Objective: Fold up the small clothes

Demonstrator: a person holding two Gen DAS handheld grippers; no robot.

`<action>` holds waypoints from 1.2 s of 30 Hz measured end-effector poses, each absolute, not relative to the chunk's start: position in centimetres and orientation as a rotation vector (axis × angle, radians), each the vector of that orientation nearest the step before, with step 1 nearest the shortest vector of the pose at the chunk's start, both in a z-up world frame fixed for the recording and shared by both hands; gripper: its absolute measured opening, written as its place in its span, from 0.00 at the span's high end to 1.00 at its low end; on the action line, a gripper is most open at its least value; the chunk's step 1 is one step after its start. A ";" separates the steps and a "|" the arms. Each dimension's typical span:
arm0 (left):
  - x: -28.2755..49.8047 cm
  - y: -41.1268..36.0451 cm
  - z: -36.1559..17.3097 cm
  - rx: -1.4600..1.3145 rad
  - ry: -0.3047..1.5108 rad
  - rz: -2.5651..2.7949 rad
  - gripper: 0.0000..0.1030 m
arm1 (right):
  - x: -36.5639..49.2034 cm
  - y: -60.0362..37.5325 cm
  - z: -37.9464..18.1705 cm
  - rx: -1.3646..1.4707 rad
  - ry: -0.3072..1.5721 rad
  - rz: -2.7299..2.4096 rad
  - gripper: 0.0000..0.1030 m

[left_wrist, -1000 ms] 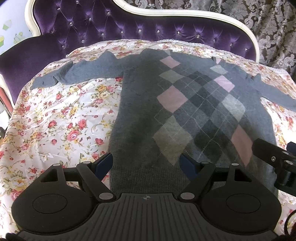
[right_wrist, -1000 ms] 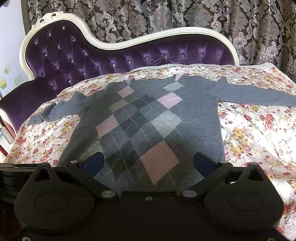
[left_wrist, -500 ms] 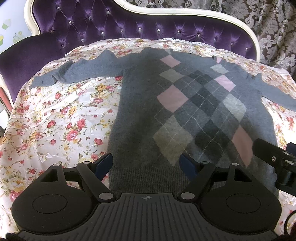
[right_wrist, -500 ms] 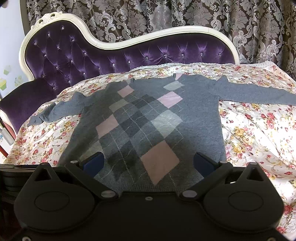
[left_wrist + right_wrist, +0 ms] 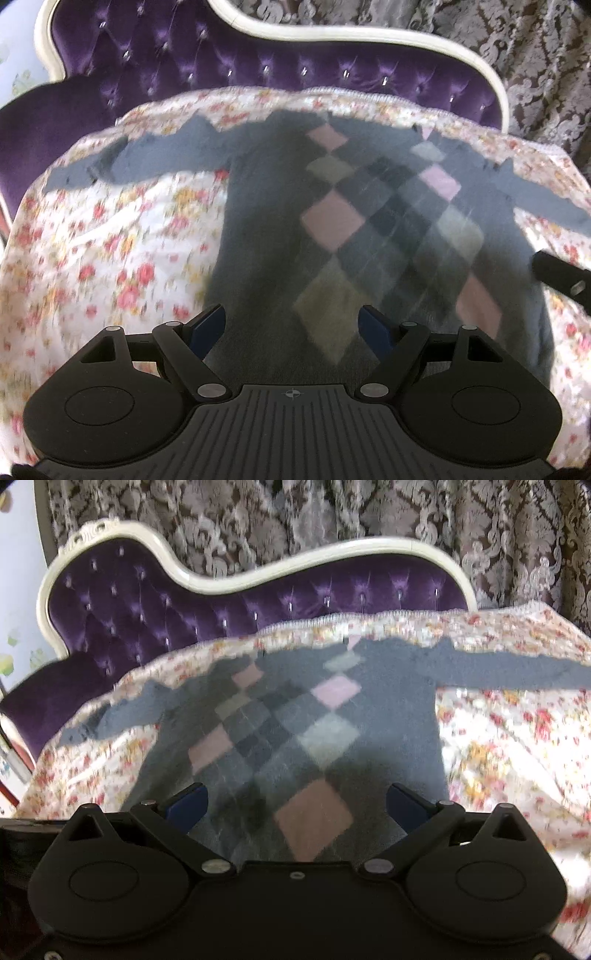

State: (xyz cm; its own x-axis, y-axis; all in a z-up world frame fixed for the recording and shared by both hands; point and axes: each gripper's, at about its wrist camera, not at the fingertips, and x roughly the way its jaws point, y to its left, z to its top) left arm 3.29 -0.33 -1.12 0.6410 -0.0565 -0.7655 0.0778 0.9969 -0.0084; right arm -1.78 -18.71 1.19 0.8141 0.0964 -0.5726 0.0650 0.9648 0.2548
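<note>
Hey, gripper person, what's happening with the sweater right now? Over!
Left gripper open, right gripper open, both empty. Sweater flat, unfolded, sleeves out. Nothing blocking.

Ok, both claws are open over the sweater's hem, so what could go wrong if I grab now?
The sweater lies flat on a thin flowered sheet, so the left claw or right claw may pinch the sheet as well. Both views are blurred, so aim could be off. The far sleeves may drag and bunch.
</note>
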 end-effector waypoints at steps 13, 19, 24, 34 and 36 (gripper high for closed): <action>12.2 -4.3 1.2 0.084 0.700 -0.132 0.24 | 3.6 -32.2 3.0 0.414 0.458 -0.108 0.01; 16.5 -6.4 -0.9 0.116 0.730 -0.134 0.24 | 6.8 -42.7 -1.1 0.528 0.549 -0.307 0.01; 19.6 -7.7 -3.1 0.123 0.808 -0.124 0.24 | 8.8 -49.8 -5.0 0.570 0.627 -0.473 0.01; 22.6 -8.5 -5.9 0.117 0.885 -0.107 0.23 | 10.0 -55.3 -8.7 0.655 0.619 -0.551 0.12; 22.8 -8.6 -6.0 0.118 0.886 -0.109 0.23 | 10.5 -56.0 -8.9 0.682 0.598 -0.537 0.13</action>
